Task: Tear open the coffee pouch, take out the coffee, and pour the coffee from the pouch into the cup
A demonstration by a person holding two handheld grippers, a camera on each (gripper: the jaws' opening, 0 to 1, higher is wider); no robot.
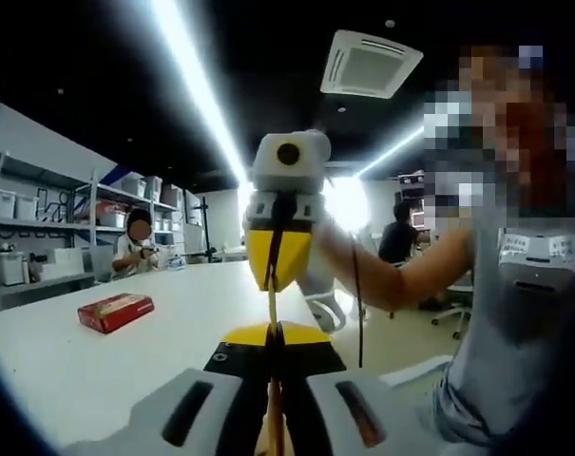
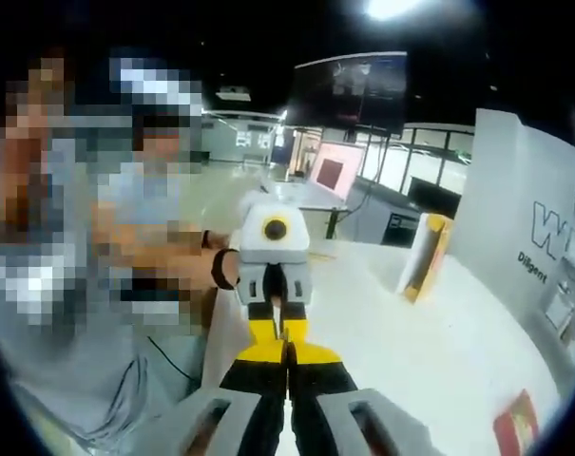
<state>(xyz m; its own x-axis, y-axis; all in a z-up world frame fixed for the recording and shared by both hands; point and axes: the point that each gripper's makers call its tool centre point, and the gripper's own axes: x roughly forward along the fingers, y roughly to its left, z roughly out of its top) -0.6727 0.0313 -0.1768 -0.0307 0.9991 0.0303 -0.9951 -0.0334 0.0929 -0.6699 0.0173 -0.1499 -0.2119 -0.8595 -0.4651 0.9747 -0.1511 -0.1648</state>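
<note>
The left gripper [image 1: 271, 334] has its jaws pressed together on the near end of a thin coffee pouch [image 1: 272, 306], seen edge-on as a narrow strip. The right gripper [image 1: 277, 275] faces it from the far side, yellow tips pinched on the strip's other end, so the pouch hangs between the two above the table. In the right gripper view the same meeting shows from the other side: the right gripper [image 2: 287, 353] tip to tip with the left gripper [image 2: 278, 332], the pouch too thin there to make out.

Beneath them lies a white table [image 1: 97, 366], with a red box [image 1: 115, 311] lying flat on it well to the left. A yellow carton [image 2: 426, 256] stands upright farther along the table, and a red packet [image 2: 517, 425] lies near its edge.

Around them, metal shelves [image 1: 49, 223] hold bins along one wall, long ceiling lights [image 1: 197, 85] run overhead, and a seated person [image 1: 135, 245] works at the table's far end.
</note>
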